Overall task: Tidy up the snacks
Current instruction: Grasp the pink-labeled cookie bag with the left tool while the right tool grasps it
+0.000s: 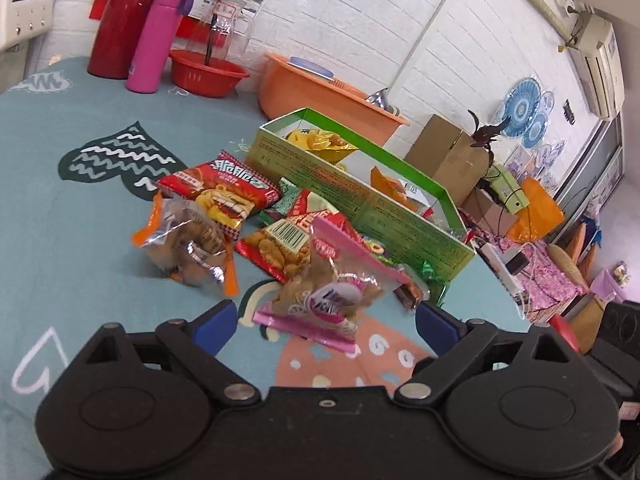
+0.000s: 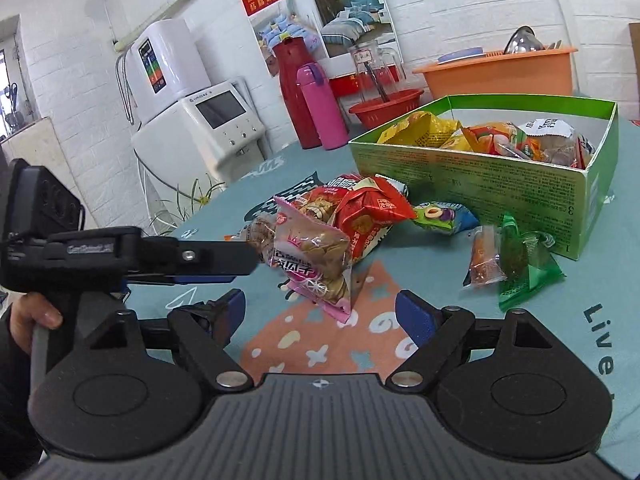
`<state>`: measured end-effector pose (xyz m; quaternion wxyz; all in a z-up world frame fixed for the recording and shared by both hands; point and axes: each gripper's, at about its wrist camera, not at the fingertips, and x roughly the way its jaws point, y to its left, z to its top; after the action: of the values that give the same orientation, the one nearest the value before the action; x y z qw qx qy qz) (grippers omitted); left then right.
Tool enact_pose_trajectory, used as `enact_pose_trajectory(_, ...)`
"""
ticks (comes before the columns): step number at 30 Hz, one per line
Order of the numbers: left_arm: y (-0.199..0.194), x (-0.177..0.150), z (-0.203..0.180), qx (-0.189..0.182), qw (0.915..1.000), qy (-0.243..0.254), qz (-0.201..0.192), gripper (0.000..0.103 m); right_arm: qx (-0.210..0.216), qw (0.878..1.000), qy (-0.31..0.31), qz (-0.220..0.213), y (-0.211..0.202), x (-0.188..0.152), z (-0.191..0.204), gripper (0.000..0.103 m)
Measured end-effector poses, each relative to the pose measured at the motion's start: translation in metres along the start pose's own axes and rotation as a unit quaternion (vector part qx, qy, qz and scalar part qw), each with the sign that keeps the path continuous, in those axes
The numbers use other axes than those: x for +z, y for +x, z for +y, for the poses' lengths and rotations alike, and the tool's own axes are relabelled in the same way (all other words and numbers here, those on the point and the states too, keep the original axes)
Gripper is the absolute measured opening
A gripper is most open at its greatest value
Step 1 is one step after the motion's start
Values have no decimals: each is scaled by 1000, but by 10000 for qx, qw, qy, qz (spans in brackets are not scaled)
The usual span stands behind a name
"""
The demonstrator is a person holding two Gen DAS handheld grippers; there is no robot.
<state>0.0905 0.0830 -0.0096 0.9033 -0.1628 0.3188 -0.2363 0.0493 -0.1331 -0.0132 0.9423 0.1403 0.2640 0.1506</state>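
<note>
Nearest the left wrist lens, the left gripper [image 1: 322, 322] stands wide open with nothing between its blue-padded fingers [image 1: 214, 320]; the pink-edged clear cookie packet [image 1: 328, 292] lies on the teal patterned tablecloth [image 1: 80, 240] just ahead at 12 o'clock. The right gripper [image 2: 320, 312] is likewise spread wide and empty, with the same packet at its 12 o'clock. The long green cardboard box [image 1: 360, 200], partly filled with snacks, sits beyond at 1 o'clock; its near wall hides most of the contents here. Only the right wrist view shows the green transparent sachet [image 2: 520, 264] clearly, at 2 o'clock beside the box. The print on the packets is too small to read.
</note>
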Motion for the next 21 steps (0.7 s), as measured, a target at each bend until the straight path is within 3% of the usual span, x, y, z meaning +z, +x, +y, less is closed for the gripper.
enact_pose_trajectory(6, 19, 12, 13, -216, 9994, -200, 157, 103, -350, 9988, -202, 282, 17, -2, 0, 103)
enact_pose_trajectory(11, 34, 12, 11, -321, 9984, -50, 471, 103, -286, 9984, -260, 402, 31, -2, 0, 103)
enact_pose_trajectory(13, 37, 9, 11, -351, 9979, 6, 547, 85, -323, 9981, -294, 441, 35, -2, 1, 103)
enact_pose_trajectory(15, 36, 6, 11, -475, 9971, -64, 586, 77, -308, 9981, -234, 476, 37, -2, -1, 102)
enact_pose_trajectory(18, 33, 3, 10, -592, 9966, -79, 569, 78, -287, 9984, -208, 437, 35, -2, -3, 99)
enact_pose_trajectory(21, 35, 2, 8, -429, 9979, -29, 490, 100, -344, 9982, -242, 416, 34, -2, -5, 95)
